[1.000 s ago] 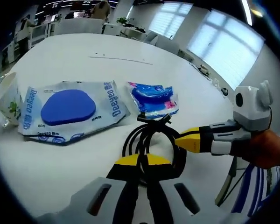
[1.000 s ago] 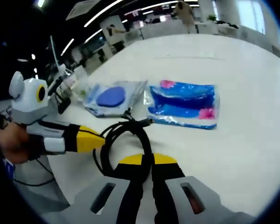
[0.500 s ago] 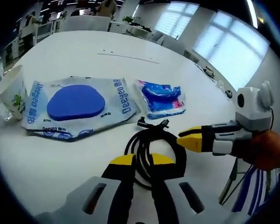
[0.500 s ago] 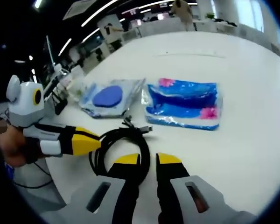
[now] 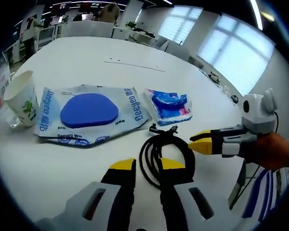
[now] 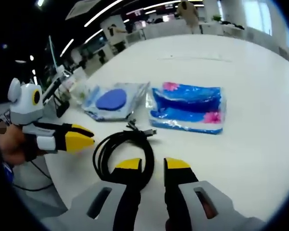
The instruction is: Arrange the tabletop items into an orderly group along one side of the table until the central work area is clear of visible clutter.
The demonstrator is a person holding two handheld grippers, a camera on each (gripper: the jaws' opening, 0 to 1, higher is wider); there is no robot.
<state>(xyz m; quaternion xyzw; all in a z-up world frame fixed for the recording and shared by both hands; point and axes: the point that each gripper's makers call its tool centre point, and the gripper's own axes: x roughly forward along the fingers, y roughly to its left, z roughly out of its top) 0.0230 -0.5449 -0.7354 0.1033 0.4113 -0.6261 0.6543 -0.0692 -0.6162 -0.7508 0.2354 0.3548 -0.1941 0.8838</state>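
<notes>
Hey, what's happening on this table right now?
A person holding two grippers is tidying a white table. Both the left gripper and the right gripper are open, either side of a coiled black cable that lies on the table, held by neither. Beyond it lie a wet wipes pack and a small blue packet, side by side, with a paper cup at the end.

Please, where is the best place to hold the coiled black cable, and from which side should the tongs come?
Probably best to grip the coiled black cable across the bundled strands of its near arc, coming from above with one jaw inside the loop. It lies flat on the white table, so a side approach would only push it. Avoid the loose plug ends on the far side; they would let the coil unwind.
</notes>
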